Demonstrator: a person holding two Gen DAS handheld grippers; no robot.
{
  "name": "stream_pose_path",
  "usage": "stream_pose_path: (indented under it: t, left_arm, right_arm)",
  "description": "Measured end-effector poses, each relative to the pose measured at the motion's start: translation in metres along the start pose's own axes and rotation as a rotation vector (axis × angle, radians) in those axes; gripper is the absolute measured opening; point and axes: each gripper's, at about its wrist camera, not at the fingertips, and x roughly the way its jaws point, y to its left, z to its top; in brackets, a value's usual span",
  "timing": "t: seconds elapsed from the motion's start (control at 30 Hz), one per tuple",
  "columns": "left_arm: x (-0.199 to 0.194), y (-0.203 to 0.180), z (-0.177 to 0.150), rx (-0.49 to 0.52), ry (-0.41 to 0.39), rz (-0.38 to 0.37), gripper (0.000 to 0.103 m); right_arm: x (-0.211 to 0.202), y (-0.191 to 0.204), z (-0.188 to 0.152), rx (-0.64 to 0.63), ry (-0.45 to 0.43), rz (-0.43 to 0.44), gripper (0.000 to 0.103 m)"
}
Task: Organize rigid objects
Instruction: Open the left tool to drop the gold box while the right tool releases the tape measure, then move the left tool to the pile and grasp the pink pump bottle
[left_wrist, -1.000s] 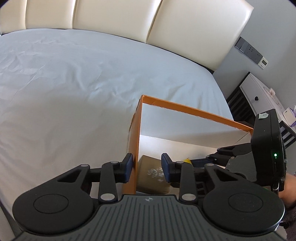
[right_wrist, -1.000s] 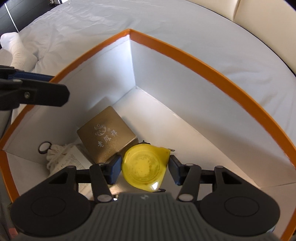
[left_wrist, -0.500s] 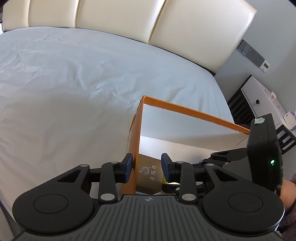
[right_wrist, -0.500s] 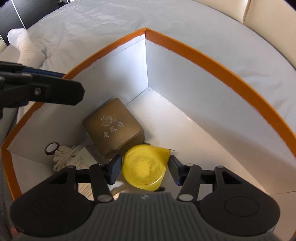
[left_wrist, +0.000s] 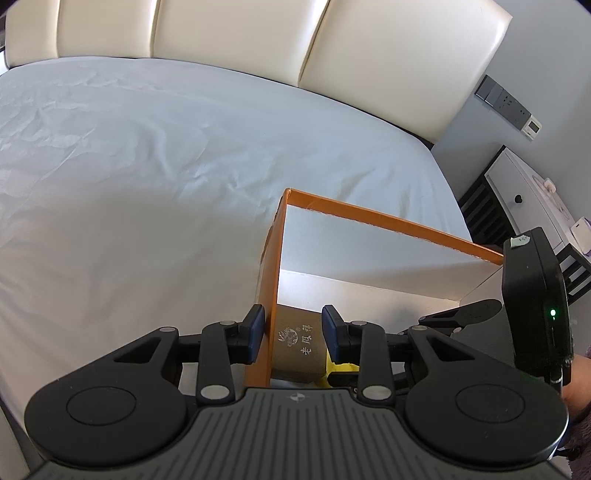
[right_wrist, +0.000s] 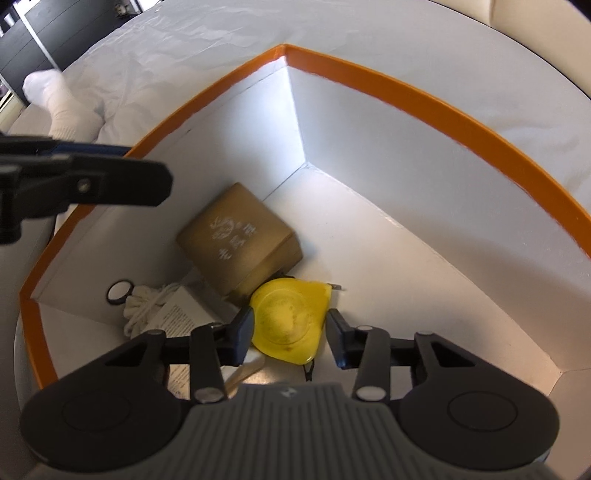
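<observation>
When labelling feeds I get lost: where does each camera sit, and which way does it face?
Left wrist: on the left tool, angled down over the bed toward the headboard; its fingers straddle the orange box wall.
Right wrist: on the right tool, steeply down into the box; closing jaws flank the yellow tape measure.
Shared: box, brown case, each other's tool.

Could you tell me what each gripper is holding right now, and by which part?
The left gripper straddles the orange box wall, not pinching it. The right gripper is closing around the yellow tape measure's sides, not yet gripping.
</observation>
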Motion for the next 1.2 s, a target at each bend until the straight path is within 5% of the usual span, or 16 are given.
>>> stream_pose_path:
  t: [0.17,0.37,0.63,0.8,1.03,1.2]
  left_arm:
    - [-0.007,-0.004,-0.004,0.018,-0.027,0.012,0.037]
    - [-0.051,-0.013,-0.02,0.052,-0.159,-0.036,0.037]
    - [-0.107,-0.037,-0.062,0.064,-0.229,-0.079,0.047]
    - [-0.122,-0.048,-0.087,0.067,-0.175,-0.099,0.048]
    - [-0.109,-0.055,-0.14,0.083,0.036,-0.03,0.057]
    - [-0.107,-0.081,-0.194,0.368,0.135,-0.024,0.058]
  right_arm:
    - [-0.006,0.0,-0.002,0.01,-0.01,-0.008,0.042]
    - [-0.04,0.016,-0.009,-0.025,-0.091,-0.069,0.043]
    - [-0.12,0.048,-0.046,-0.047,-0.244,-0.098,0.061]
    - [-0.162,0.059,-0.089,-0.005,-0.356,-0.136,0.065]
    - [-0.177,0.07,-0.154,0.065,-0.34,-0.13,0.065]
    - [-0.156,0.082,-0.206,0.136,-0.274,-0.092,0.063]
